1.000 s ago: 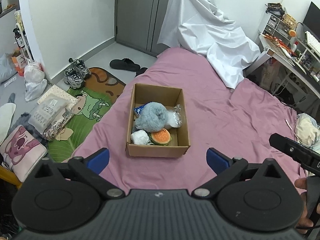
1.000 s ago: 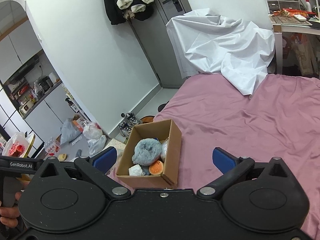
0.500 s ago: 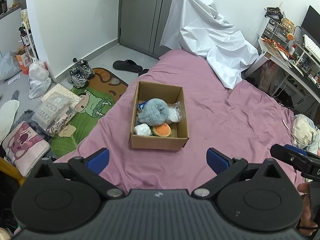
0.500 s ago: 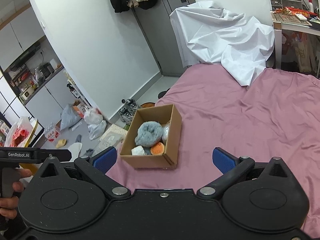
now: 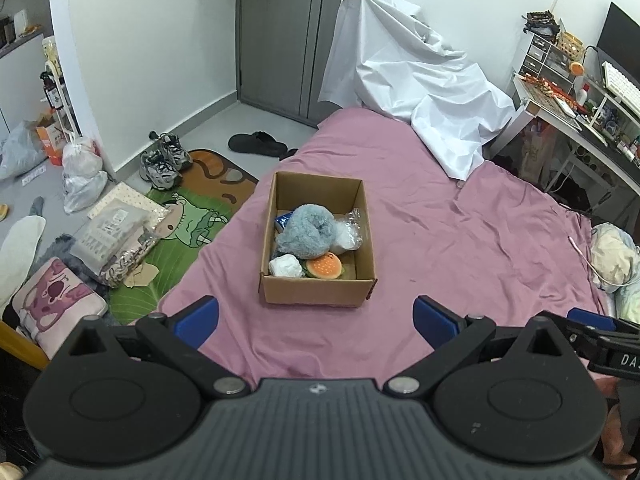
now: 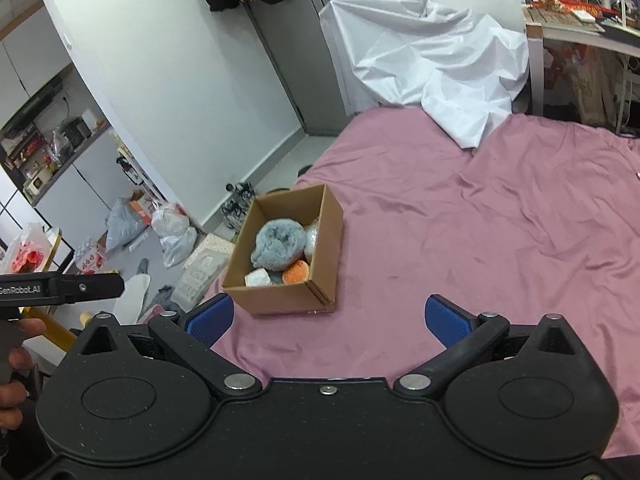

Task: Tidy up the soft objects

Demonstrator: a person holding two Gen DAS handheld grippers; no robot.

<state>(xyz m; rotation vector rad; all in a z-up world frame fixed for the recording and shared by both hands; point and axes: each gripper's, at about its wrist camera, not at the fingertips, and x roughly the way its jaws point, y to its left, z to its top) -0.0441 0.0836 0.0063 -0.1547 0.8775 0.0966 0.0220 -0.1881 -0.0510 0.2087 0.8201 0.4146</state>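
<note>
box [image 5: 318,290] ahead of left gripper [image 5: 316,322] (apart)

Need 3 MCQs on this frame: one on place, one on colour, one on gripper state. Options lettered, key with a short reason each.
1. Where does the cardboard box stand?
A. on the pink bed sheet
B. on the floor mat
C. on the desk

2. What colour is the biggest plush in the box?
A. orange
B. grey-blue
C. green

3. What state is the left gripper in?
A. shut on a plush
B. shut on the box
C. open, holding nothing

Key: 1 A, sheet shows all round the box. 2 B, the fluffy grey-blue one is largest. 3 C, blue pads wide apart, nothing between.
</note>
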